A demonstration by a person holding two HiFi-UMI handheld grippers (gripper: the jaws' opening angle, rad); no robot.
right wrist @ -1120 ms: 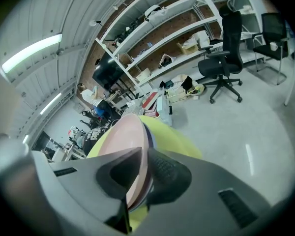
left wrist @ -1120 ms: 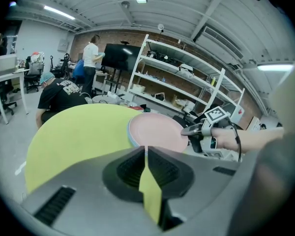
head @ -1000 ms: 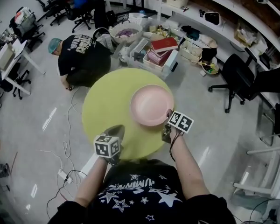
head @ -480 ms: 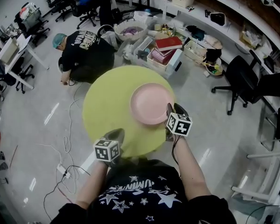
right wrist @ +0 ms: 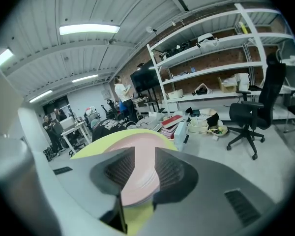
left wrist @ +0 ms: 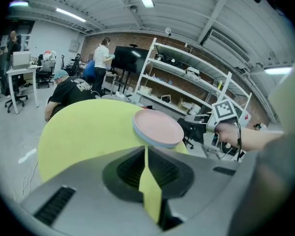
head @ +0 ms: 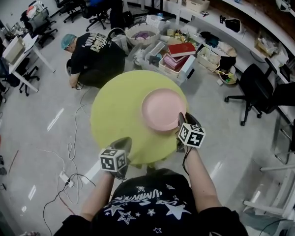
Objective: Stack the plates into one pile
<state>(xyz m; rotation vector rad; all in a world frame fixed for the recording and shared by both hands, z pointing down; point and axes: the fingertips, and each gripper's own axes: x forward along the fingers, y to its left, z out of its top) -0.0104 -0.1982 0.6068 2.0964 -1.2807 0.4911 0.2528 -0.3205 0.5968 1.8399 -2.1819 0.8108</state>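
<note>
Right gripper [head: 183, 120] jaws apart but closing at the plate pile [head: 163, 109] rim mid-frame, not gripping; left gripper [head: 123, 142] jaws together, empty, lower left.

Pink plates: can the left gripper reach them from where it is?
Probably yes. The left gripper sits at the near edge of the yellow table, and only bare tabletop lies between it and the pink plates. Nothing blocks the way; it would just need to move forward and to its right.

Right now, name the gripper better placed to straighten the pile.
Right: the right gripper, jaws closing, straddles the rim of the plate pile without pinching; the left gripper is farther off.
</note>
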